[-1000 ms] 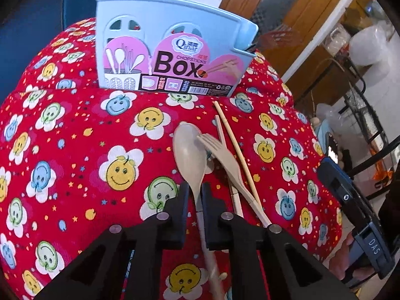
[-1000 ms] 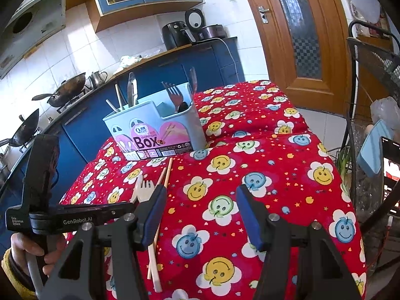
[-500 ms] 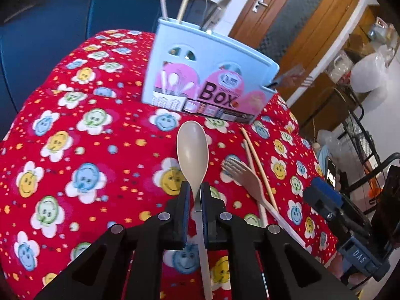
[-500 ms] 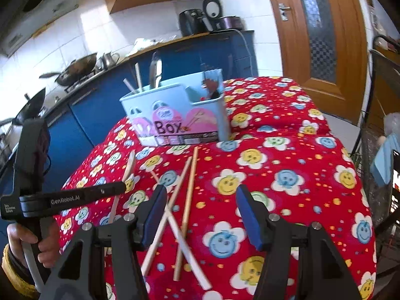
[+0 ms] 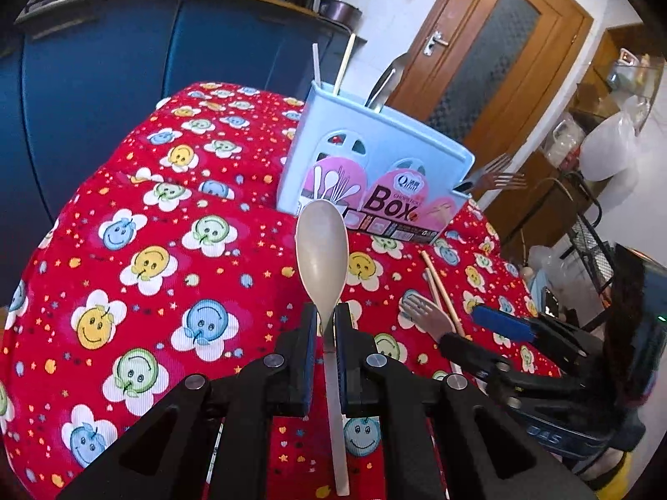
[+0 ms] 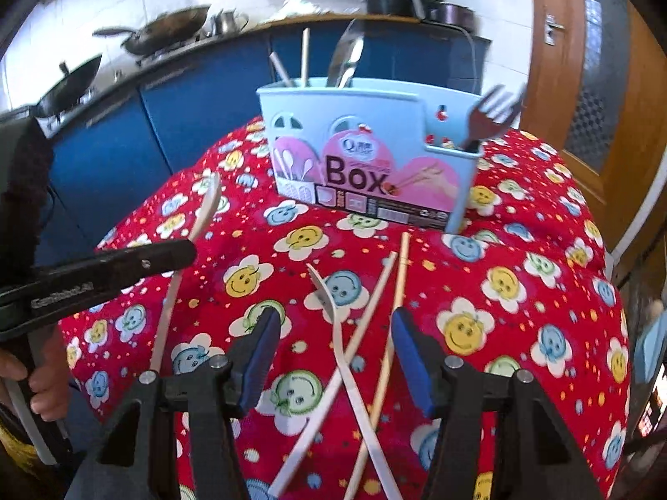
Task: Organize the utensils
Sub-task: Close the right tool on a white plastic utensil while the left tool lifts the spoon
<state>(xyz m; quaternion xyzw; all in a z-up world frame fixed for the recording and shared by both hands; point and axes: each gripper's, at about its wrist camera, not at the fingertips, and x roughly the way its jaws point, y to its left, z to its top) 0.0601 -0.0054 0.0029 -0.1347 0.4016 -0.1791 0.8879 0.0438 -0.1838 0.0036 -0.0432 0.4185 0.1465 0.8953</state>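
Pale spoon is clamped by the left fingers; fork and chopsticks lie unsorted between the closing right fingers, ungripped. Box partly filled.

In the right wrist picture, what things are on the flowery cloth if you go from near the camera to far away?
Pale fork crossed with chopsticks between the closing right hand-held gripper → blue utensil box → blue cabinets → woks.
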